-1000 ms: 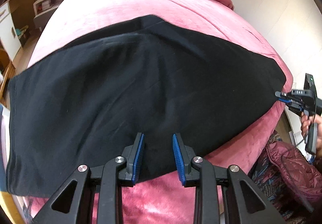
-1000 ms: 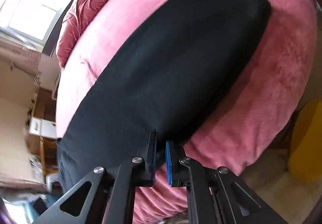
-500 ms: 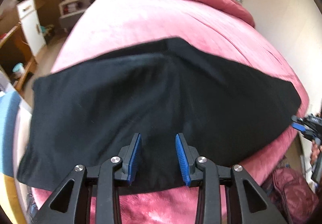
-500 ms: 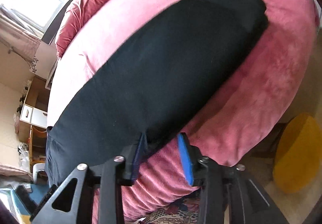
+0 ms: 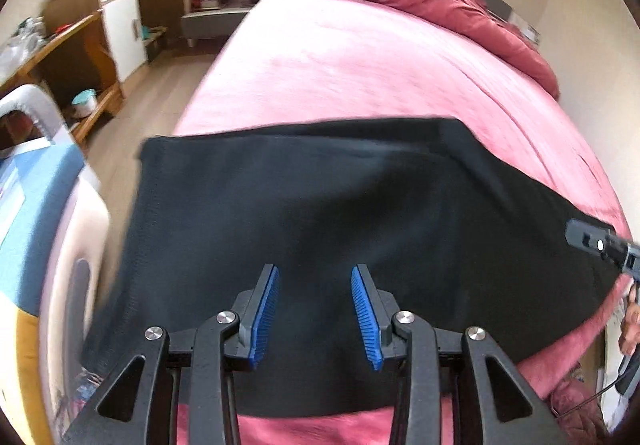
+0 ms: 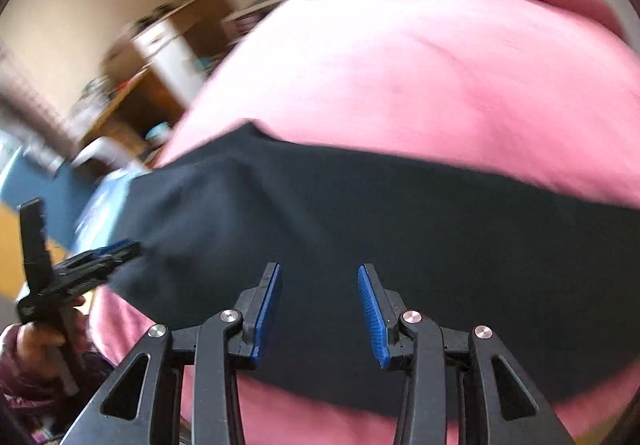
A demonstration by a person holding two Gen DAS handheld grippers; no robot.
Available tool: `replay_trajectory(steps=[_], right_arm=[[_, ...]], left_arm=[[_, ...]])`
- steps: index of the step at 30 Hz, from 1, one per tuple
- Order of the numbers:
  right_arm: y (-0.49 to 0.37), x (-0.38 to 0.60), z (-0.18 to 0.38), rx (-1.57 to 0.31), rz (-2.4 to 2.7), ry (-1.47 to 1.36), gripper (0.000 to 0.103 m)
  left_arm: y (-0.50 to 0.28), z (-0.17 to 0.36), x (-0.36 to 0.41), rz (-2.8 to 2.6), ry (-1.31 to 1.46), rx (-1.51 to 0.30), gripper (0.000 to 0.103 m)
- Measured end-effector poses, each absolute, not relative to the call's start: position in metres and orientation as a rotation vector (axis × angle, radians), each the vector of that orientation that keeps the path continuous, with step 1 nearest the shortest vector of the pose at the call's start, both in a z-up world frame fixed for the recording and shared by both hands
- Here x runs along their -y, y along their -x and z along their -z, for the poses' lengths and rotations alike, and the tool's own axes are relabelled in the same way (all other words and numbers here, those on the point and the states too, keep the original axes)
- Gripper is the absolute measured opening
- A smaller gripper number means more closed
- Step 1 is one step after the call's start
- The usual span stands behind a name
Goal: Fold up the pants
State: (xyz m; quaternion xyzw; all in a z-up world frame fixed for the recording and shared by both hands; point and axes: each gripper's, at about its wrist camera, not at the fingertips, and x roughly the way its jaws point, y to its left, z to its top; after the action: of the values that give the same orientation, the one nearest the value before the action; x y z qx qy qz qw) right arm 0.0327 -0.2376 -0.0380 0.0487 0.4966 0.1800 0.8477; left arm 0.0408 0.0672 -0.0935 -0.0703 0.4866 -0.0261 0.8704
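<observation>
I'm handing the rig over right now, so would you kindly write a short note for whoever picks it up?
Left hand-held gripper: open, nothing between the pads, above the black pants.
Right hand-held gripper: open, empty, also over the pants.
Pants: lying flat as a long band across the pink bed, near its front edge.
Done: pants look folded lengthwise and released.
Left: probably fold them across, end to end.

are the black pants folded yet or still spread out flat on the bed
Partly folded: the black pants lie as one long flat band across the pink bed, legs apparently stacked. No crosswise fold shows yet.
</observation>
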Motion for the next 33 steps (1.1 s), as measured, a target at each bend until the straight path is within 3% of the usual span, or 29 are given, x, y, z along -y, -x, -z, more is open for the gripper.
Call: replay_trajectory(steps=[8,9,10,11,16,22,27,29,33], right_arm=[[-0.134,0.151,0.059,-1.08,-0.386,0.071,0.04],[-0.141,0.147,0.064,-1.095,-0.381,0.083,0.038],[-0.149,0.142,0.073,-1.124,-0.367,0.103,0.022],[-0.156,0.139,0.081,-1.147,-0.363,0.114,0.013],[-0.179,0.13,0.098,-1.12,-0.336,0.123,0.012],[-0.189,0.12,0.09,-1.095,-0.308,0.105,0.014],[-0.163,0.145,0.059,-1.023,-0.289,0.02,0.029],[-0.145,0.165,0.049,-1.02,-0.275,-0.049,0.039],[-0.109,0.205,0.038,-1.014,-0.229,-0.135,0.041]], left_arm=[[-0.055,0.107,-0.124,-0.078,0.214,-1.021,0.038],[-0.057,0.111,-0.127,-0.087,0.205,-1.03,0.038],[-0.054,0.114,-0.13,-0.1,0.186,-1.05,0.038],[-0.055,0.121,-0.133,-0.112,0.179,-1.073,0.038],[-0.063,0.129,-0.134,-0.109,0.17,-1.058,0.043],[-0.063,0.111,-0.133,-0.15,0.17,-1.034,0.043],[-0.053,0.079,-0.108,-0.123,0.122,-0.932,0.045],[-0.05,0.069,-0.093,-0.082,0.11,-0.905,0.045],[-0.047,0.06,-0.069,-0.018,0.09,-0.89,0.045]])
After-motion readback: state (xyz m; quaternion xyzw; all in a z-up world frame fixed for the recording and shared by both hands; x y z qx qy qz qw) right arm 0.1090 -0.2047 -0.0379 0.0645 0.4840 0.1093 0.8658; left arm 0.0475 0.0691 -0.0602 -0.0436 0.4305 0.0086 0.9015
